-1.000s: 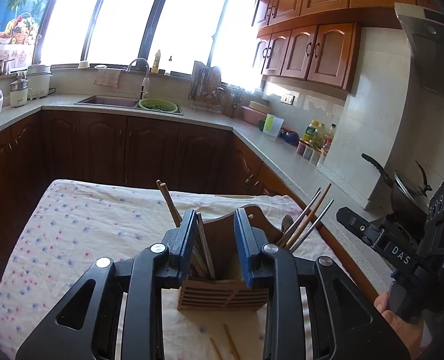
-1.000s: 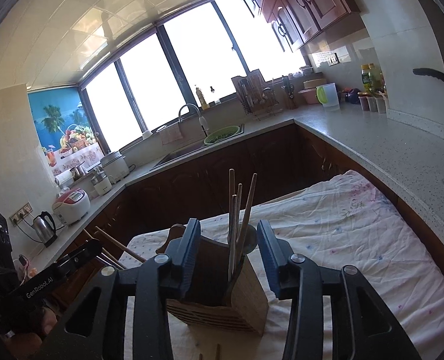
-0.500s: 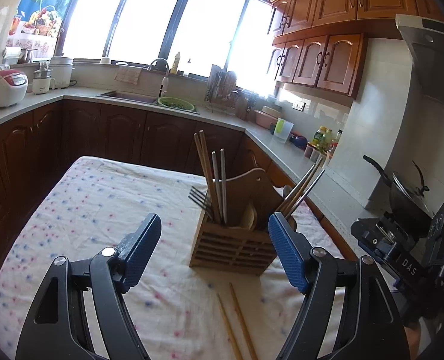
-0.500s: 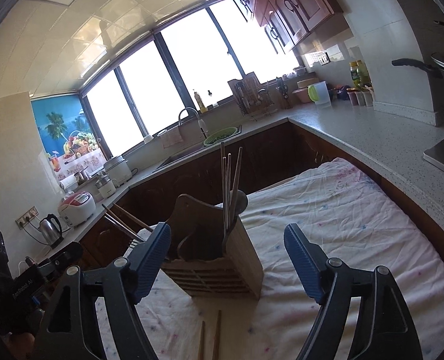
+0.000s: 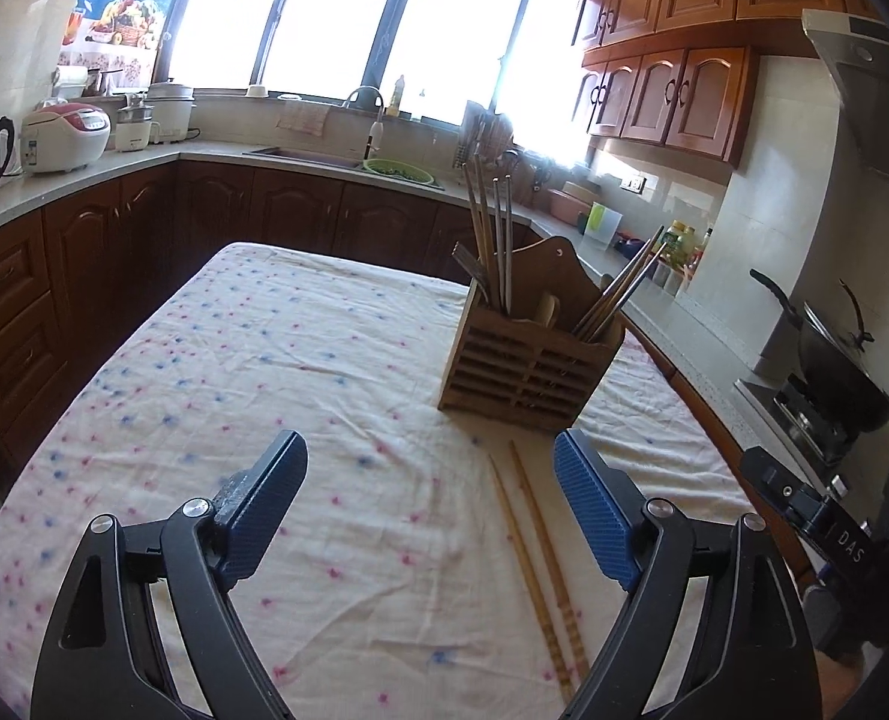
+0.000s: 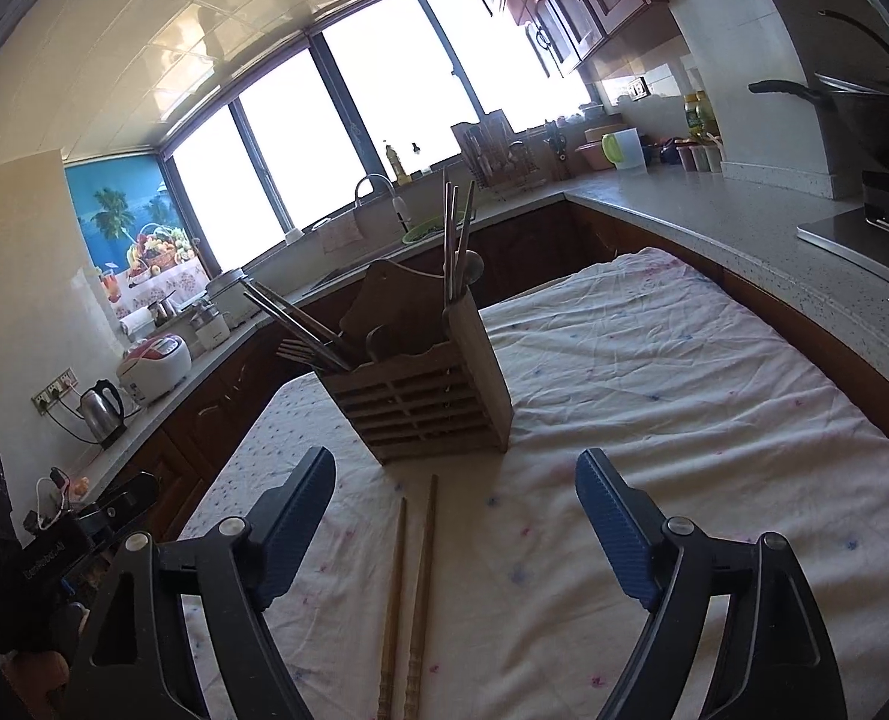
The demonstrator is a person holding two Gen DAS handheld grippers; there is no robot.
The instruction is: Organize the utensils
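Both tongs spread, jaws just opened, nothing between: left gripper (image 5: 429, 501), right gripper (image 6: 456, 516) | wooden caddy (image 5: 528, 363) upright on cloth (image 5: 234, 360), utensils sorted by compartment | loose chopsticks (image 5: 540, 564) lie before it, likely next.

Blown-out window (image 5: 348, 18) backlight, fisheye-warped edges
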